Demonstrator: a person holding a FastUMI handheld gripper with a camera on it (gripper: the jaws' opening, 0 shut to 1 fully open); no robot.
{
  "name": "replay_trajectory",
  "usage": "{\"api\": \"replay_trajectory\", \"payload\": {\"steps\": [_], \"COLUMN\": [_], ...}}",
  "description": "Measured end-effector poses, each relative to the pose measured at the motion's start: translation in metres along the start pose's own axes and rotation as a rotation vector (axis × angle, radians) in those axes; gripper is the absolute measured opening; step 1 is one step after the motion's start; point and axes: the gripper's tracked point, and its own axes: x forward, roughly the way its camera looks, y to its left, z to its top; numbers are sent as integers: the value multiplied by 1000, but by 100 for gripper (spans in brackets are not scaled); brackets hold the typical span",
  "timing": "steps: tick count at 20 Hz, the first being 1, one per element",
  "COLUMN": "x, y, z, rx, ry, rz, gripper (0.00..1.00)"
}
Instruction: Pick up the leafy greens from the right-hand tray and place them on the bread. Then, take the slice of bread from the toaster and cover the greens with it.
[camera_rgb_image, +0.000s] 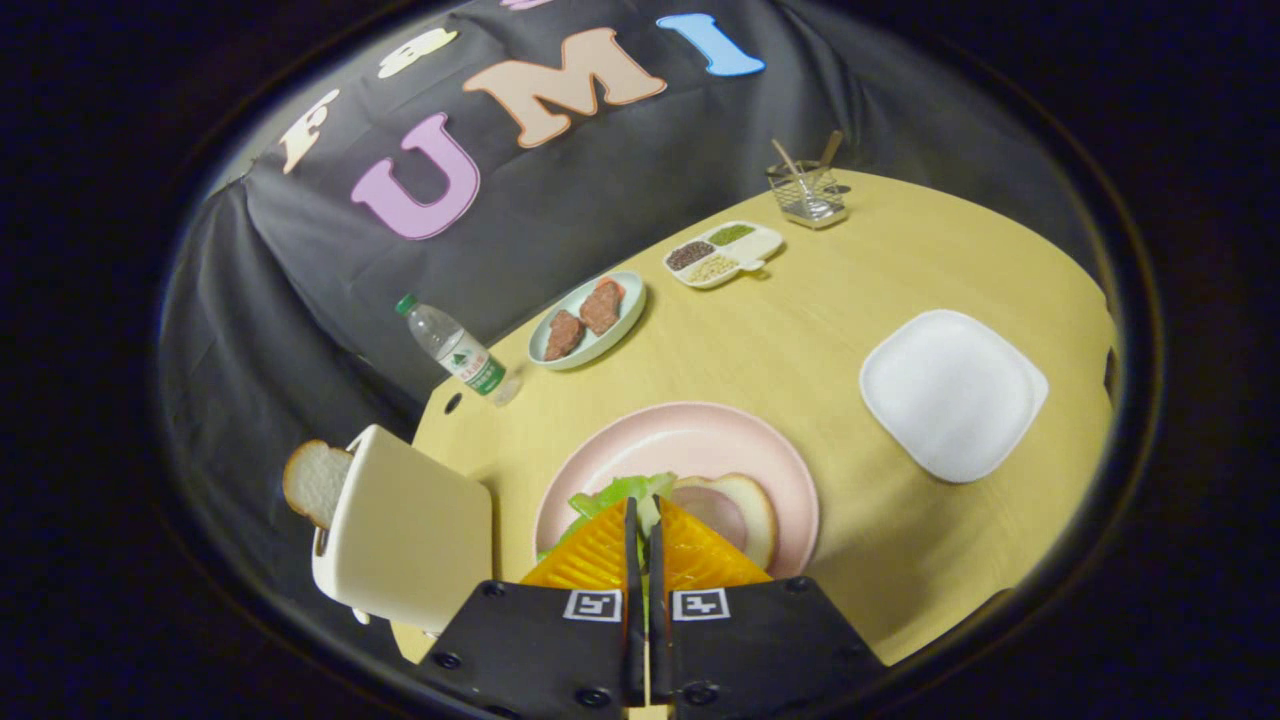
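Jaws: nearly closed, only a thin slit between the orange fingers (600, 555) of your gripper (640, 520), with a leaf of the leafy greens (618, 492) pinched in that slit and spilling out just ahead of the tips. Position: over the pink plate (700, 430), at its near-left part. Bread slice on plate (735, 505): touching the greens on their right, just ahead of your right finger, its face carrying a pinkish layer; so the drop point lies a short way right of the tips, and your carry needs a small shift that way before you release. White tray (950, 392): well apart to the right, bare. Toaster (405, 530): just left of your left finger, beside the plate, with the second bread slice (315, 482) standing out of its far end. This is your next item, judged a leftward reach.
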Motion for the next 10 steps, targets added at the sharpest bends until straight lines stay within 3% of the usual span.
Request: {"api": "replay_trajectory", "payload": {"steps": [10], "x": [2], "y": [-39], "z": [3], "rx": [-8], "ry": [0], "rz": [-58], "gripper": [8]}}
